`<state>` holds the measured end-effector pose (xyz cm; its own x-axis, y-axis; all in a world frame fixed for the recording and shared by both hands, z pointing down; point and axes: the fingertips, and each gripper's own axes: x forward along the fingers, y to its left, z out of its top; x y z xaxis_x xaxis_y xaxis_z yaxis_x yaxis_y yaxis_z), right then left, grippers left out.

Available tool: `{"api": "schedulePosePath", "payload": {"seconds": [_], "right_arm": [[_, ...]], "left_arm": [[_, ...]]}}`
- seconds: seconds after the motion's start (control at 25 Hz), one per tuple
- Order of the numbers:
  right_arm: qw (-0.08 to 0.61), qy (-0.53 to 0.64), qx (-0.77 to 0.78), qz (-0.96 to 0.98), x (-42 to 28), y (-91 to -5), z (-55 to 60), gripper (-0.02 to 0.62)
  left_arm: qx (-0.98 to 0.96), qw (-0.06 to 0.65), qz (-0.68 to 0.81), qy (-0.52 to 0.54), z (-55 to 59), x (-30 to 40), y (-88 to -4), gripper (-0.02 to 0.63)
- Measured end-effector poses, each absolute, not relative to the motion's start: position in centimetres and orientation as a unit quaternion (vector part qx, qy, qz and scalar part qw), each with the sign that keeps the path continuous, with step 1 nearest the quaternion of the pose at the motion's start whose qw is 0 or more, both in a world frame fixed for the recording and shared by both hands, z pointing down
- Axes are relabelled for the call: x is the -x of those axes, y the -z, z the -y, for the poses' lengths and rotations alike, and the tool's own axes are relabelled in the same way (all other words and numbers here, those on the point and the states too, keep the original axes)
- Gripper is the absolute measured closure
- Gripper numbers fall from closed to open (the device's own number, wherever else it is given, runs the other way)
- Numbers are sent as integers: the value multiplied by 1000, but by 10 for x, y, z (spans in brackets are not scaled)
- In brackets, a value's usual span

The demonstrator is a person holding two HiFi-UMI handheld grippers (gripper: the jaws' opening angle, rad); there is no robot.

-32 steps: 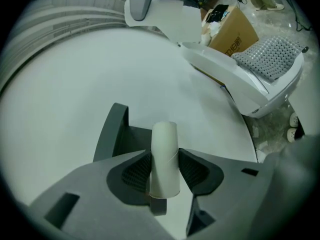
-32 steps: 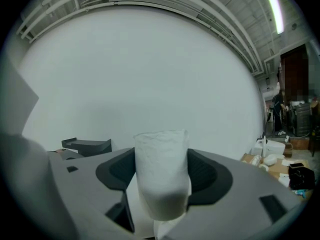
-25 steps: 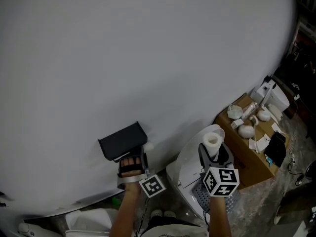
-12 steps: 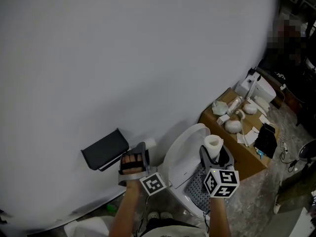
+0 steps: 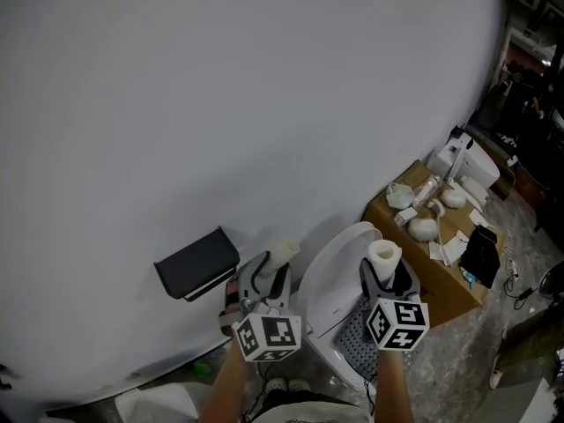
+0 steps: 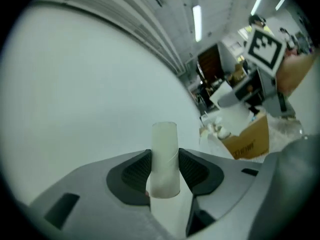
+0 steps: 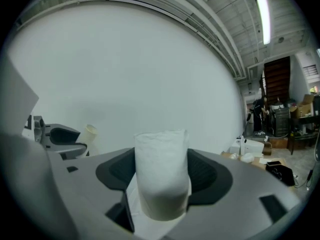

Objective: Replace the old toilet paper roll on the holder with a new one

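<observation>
The black paper holder [image 5: 197, 263] hangs on the white wall, and no roll shows in it. To its right, my left gripper [image 5: 269, 278] is shut on a bare cardboard tube [image 5: 282, 254] that sticks up past the jaws. In the left gripper view the tube [image 6: 164, 154] stands upright with a pad pressed on each side. My right gripper [image 5: 385, 276] is shut on a full white toilet paper roll [image 5: 383, 256], held above the toilet. That roll [image 7: 161, 179] fills the gap between the jaws in the right gripper view, and the left gripper with its tube [image 7: 90, 132] appears at the left.
A white toilet [image 5: 339, 289] with its lid up stands below and between the grippers. A cardboard box [image 5: 441, 267] with bottles and white items on top sits to the right. The white wall [image 5: 220, 104] fills the back. Dark clutter lies at the far right.
My left gripper has come away from the holder, risen to the right and rolled over, with the cardboard tube in its jaws. The right gripper has barely moved with its roll.
</observation>
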<state>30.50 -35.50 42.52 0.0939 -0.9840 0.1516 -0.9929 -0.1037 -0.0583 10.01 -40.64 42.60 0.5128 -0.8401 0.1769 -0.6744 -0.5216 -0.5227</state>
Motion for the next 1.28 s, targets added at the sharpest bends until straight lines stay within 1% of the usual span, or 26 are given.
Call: {"api": "schedulePosePath", "payload": {"seconds": [0.16,0.32,0.48,0.56,0.84,1.08,1.28], "right_arm": [[32,-78,-725,683,-287,-427,362,296],[31,-80,-705,704,-265,-429,370,296],[22,-79,-688,721,-243,-425,375,296],[16,-79,-679,729,-232,-423,378,296],[15,-76,-651,755,-194,-422,390,296],[22,-69,-631,773,-168,-424,399,296],[46,-45,-612,788,-148,-424,406,296]], "left_arm": [[871,140,-458,109,397,-70,-391,431],[864,90,-495,37,393,-22,-368,431],[853,34,-520,-20,387,22,-359,431],[845,17,-533,-49,381,41,-356,431],[820,-2,-566,-85,369,85,-355,431],[808,-2,-583,-85,367,106,-355,433],[807,2,-585,-83,365,116,-351,433]]}}
